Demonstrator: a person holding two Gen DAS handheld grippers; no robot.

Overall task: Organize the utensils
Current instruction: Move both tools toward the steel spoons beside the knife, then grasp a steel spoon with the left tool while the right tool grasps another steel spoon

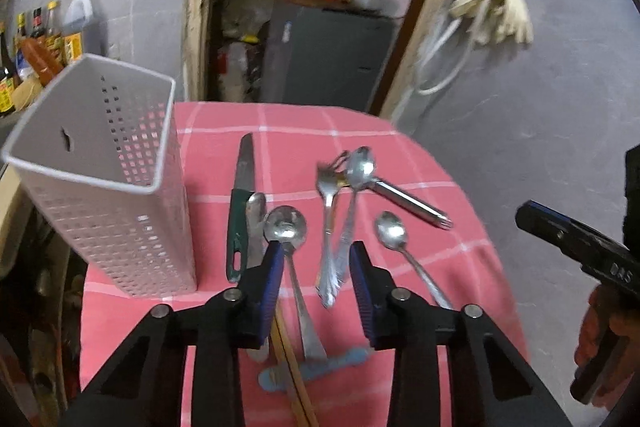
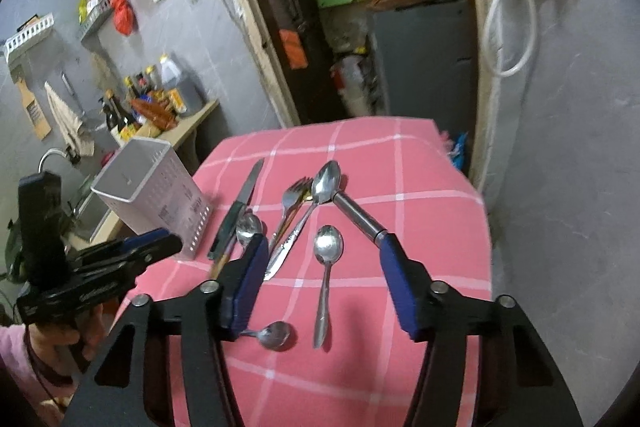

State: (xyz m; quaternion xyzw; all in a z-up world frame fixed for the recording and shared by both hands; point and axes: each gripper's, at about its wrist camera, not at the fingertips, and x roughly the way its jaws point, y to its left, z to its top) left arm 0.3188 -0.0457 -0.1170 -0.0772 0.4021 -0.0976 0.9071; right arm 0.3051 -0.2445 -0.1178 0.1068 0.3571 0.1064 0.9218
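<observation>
Utensils lie loose on a pink checked cloth (image 2: 420, 187); both grippers hang above them holding nothing

At the left edge a white perforated caddy (image 1: 104, 187) stands upright, just beside a green-handled knife (image 1: 240, 211); spoons (image 2: 326, 267), a fork (image 2: 294, 197) and a steel handle (image 2: 358, 219) are scattered mid-cloth, with bare cloth toward the right edge. Left gripper (image 1: 316, 255) has its jaws partly open over a spoon handle, gripping nothing. Right gripper (image 2: 324, 251) stands wider, jaws clear of a spoon below

Utensils (image 2: 327, 251) lie on the table (image 2: 420, 163), holder (image 2: 152, 195) at their left.
</observation>
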